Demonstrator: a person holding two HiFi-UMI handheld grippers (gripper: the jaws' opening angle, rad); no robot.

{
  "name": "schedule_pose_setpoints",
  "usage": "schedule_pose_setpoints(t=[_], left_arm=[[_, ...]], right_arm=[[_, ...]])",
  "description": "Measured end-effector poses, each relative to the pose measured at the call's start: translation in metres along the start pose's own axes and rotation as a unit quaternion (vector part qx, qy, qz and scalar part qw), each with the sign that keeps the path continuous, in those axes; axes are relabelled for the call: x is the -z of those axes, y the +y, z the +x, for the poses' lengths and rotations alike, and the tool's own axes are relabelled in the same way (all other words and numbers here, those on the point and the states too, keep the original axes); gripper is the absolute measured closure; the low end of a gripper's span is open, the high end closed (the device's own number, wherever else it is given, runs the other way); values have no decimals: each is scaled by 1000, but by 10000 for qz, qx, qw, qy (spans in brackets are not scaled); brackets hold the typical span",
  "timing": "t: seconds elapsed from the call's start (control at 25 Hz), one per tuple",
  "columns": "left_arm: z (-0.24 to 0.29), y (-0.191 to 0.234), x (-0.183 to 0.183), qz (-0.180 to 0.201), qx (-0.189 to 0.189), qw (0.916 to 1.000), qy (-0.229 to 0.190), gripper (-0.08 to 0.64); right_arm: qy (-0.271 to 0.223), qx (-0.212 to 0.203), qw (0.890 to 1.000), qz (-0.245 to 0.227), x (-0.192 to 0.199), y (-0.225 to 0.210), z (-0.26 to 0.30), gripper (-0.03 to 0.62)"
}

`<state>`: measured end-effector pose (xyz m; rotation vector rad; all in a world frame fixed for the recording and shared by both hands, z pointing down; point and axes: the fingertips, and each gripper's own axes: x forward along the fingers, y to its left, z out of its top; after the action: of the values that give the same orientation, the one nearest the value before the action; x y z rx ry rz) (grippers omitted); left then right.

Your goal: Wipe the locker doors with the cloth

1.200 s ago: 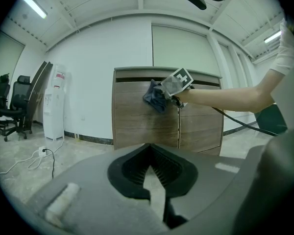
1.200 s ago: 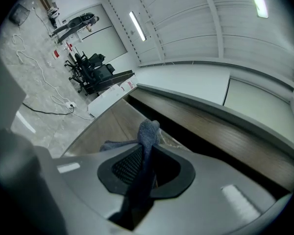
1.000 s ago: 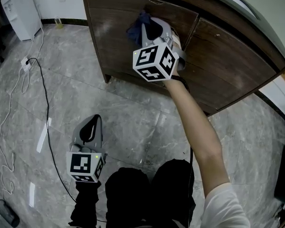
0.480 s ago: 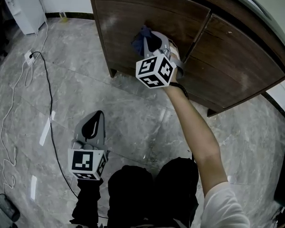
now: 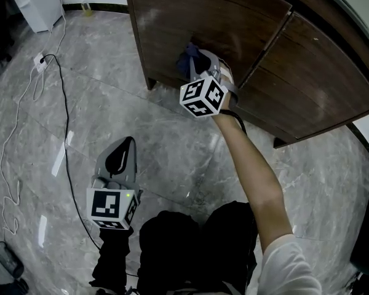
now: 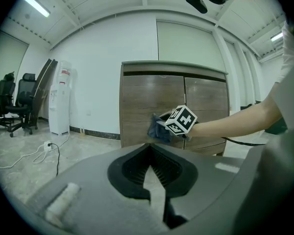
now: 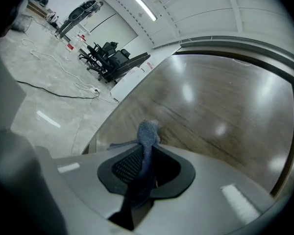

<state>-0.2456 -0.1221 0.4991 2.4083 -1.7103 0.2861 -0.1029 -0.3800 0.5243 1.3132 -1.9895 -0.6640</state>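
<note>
Head view: cloth (image 5: 187, 58) (blue) on door (image 5: 190, 17)

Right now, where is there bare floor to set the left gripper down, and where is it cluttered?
Bare floor lies between the black cable and the locker, ahead of the left gripper. Another patch lies right of the outstretched arm, below the locker. Crowded: the left edge, with white cord and power strip.

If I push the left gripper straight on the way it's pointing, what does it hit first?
Probably the locker's left door, close to where the right gripper holds the cloth against it. Depth is unclear, so it might catch the cloth first.
</note>
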Motion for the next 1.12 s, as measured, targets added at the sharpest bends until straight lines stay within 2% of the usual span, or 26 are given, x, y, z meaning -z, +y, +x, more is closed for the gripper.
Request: schedule_pose_setpoints(t=[0.76,0.96,1.12], left_arm=[[1,17,16,-199,-185,9996,87,557],[-1,19,18,-231,-193,9995,87,557],[0,18,17,-250,-174,9995,61,557]], right_arm=[[636,-661,9957,148,63,79,28,535],[625,-711,9954,163,61,79,27,535],[298,-665,9973,60,40,71,15,535]])
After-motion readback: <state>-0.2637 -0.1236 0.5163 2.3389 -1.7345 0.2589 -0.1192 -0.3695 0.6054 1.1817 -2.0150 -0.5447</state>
